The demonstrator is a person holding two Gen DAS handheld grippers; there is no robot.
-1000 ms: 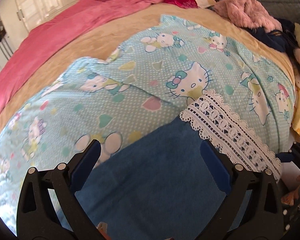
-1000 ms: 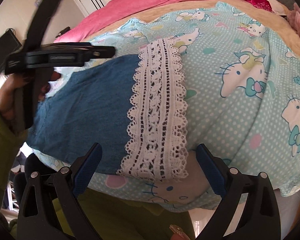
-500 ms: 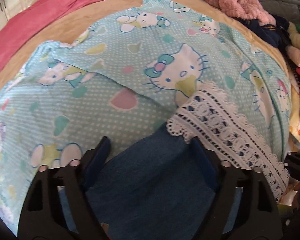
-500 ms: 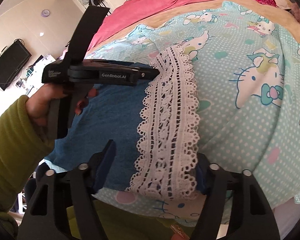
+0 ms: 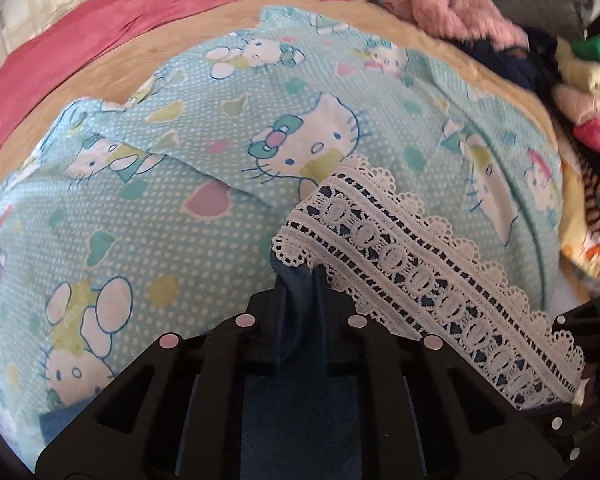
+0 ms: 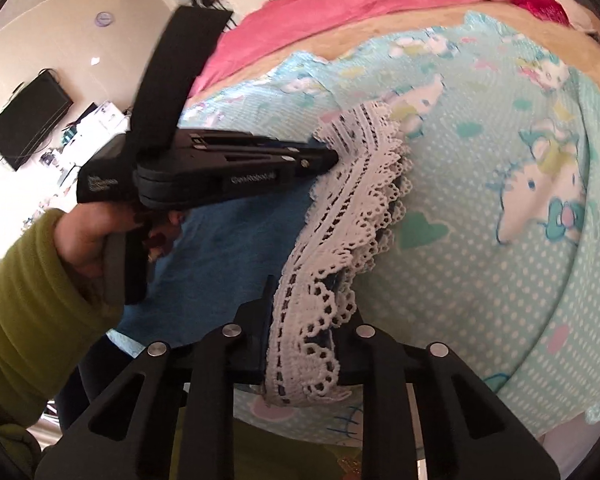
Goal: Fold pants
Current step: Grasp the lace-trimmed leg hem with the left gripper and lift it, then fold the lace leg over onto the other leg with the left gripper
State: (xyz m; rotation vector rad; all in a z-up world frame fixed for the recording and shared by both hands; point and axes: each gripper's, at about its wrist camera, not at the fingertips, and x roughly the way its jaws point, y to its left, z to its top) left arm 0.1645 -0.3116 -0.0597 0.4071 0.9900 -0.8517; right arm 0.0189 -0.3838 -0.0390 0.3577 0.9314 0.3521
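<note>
Here both grippers are clamped on the pants (image 5: 300,408). The left gripper (image 5: 300,280) pinches denim; the right gripper (image 6: 304,328) pinches the lace hem (image 6: 356,184).

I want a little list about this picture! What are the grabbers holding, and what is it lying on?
pants: blue denim pants with a white lace trim
left gripper: shut on the blue fabric just beside the lace
right gripper: shut on the lace end nearest the person
surface: Hello Kitty sheet, light blue with dots
nearby: pink blanket at the far edge, pile of clothes to the right
</note>
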